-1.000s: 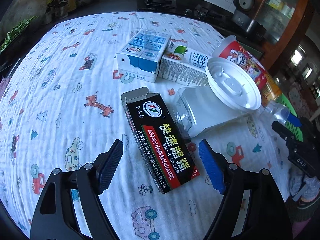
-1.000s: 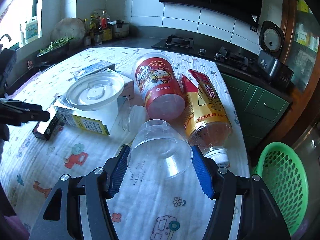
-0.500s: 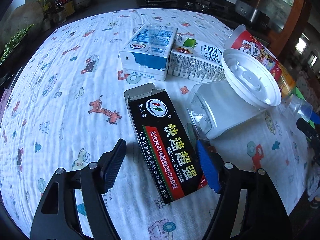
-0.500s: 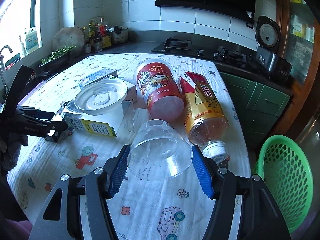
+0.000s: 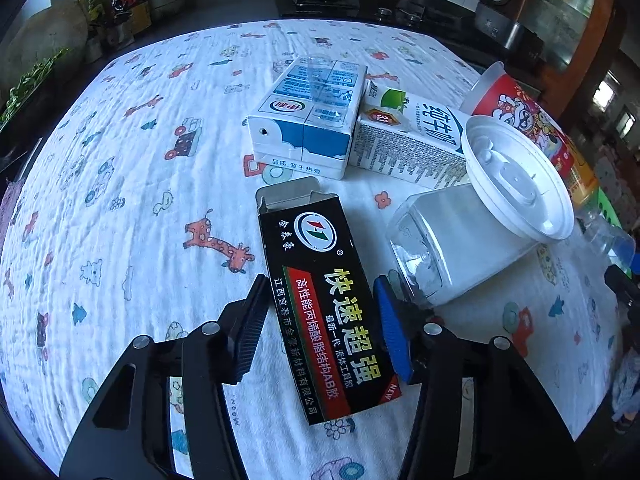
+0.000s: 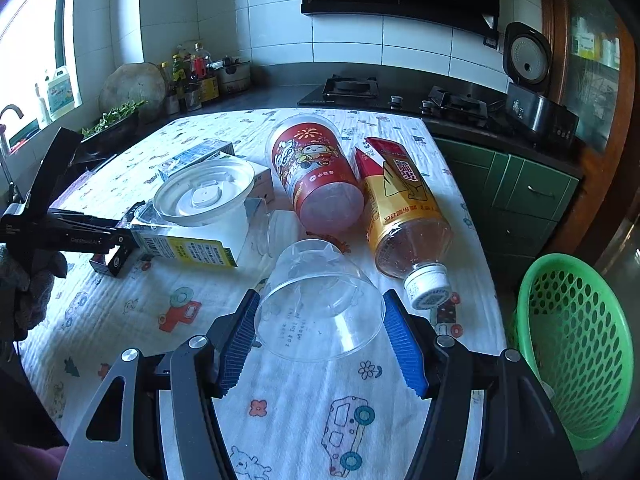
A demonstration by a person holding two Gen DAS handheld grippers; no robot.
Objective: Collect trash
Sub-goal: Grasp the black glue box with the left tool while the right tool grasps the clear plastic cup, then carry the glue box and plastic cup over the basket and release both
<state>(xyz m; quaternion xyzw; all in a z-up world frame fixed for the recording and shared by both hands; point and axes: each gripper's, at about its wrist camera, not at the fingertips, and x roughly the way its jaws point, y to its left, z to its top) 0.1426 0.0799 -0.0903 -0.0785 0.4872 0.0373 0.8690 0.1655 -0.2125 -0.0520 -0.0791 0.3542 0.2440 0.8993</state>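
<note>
A black glue box [image 5: 320, 280] lies flat on the cartoon-print tablecloth [image 5: 132, 184]. My left gripper [image 5: 322, 292] straddles its near half and its jaws are closing, with the pads just short of the box's long sides. The same gripper [image 6: 124, 236] reaches in from the left in the right wrist view. My right gripper [image 6: 322, 296] is shut on a clear plastic cup [image 6: 320, 308] that lies on its side, mouth toward the camera. A green mesh basket [image 6: 576, 348] stands beyond the table's right edge.
Behind the black box lie a blue-and-white milk carton [image 5: 308, 120], a green-and-white carton [image 5: 412, 140], a clear tub with a white lid [image 5: 516, 184] and a red printed cup [image 6: 316, 172]. A yellow-and-red bottle [image 6: 404, 208] lies right of the clear cup. A gloved hand [image 6: 24, 284] holds the left gripper.
The left gripper's jaws have narrowed around the black box and slid further along it. The right gripper has kept its hold on the clear cup.
</note>
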